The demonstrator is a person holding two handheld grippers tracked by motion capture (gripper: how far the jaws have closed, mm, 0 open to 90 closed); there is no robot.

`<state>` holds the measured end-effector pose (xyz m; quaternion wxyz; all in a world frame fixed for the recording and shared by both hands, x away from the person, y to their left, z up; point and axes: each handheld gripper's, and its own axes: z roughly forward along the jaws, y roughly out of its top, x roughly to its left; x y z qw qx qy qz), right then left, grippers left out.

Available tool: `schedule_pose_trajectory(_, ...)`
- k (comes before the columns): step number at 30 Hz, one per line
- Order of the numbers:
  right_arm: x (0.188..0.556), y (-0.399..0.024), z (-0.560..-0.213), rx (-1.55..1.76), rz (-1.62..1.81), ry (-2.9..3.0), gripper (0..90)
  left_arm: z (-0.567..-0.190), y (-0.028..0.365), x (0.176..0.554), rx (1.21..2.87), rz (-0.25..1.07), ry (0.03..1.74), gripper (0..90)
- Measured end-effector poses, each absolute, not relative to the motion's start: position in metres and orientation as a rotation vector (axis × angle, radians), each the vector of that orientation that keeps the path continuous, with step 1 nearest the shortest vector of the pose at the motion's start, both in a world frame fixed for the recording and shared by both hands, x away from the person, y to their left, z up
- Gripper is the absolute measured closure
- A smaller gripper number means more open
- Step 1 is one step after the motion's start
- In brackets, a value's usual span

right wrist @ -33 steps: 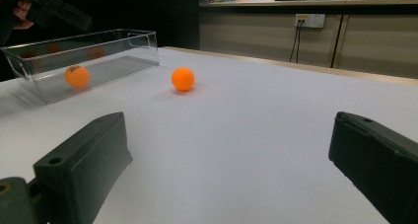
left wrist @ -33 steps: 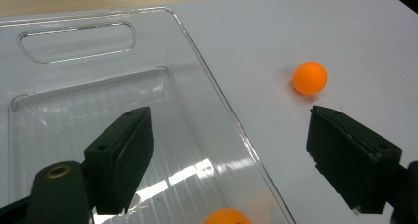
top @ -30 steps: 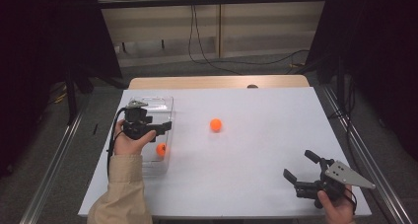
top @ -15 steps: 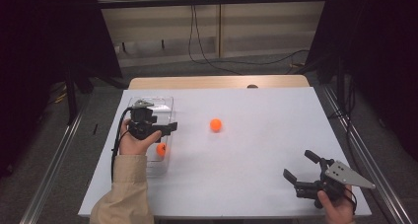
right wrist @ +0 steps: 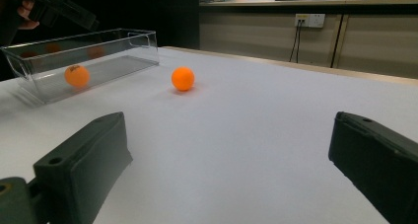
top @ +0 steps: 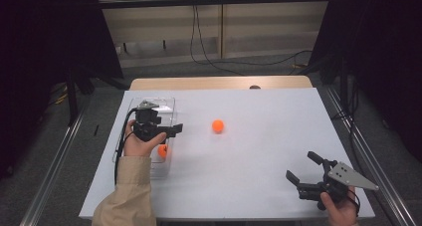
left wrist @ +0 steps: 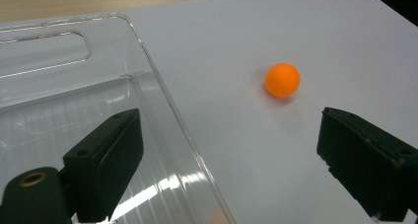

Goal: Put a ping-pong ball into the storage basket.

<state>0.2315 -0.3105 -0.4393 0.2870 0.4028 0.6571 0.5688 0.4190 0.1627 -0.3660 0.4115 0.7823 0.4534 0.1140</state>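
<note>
Looks like ball-into-box work. One orange ball (top: pixel 162 151) already sits inside the clear plastic box (top: pixel 168 102), near its front end; the second orange ball (top: pixel 217 126) is loose on the white table (top: pixel 259 186), just right of the box, well apart from both claws.

Left gripper (top: pixel 174 130) hangs over the box's right wall — jaws have just been opening, nothing between them, pads wide apart. Right gripper (top: pixel 304 169) rests low at the table's near right edge, jaws spread, empty.

Next step, as I read it: take the loose ball with the left gripper, since it's the closer one. Keep the jaws wide, clear the box wall first, come down so the pads straddle the ball at its widest part, then close gently — a smooth round ball will likely squirt out if pinched high or off-centre. Don't nudge it on approach; it rolls.

Ball itself: small, plain orange, matte-looking, a soft shadow under it in the left gripper view (left wrist: pixel 282 80).
</note>
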Motion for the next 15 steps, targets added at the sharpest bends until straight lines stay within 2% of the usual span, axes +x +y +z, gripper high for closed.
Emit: schedule_pose_trajectory(15,0.232,-0.3103,-0.4393,1.076,1.519,1.754,1.2,-0.3665,0.154,0.4188,1.97,0.284,1.111,8.8)
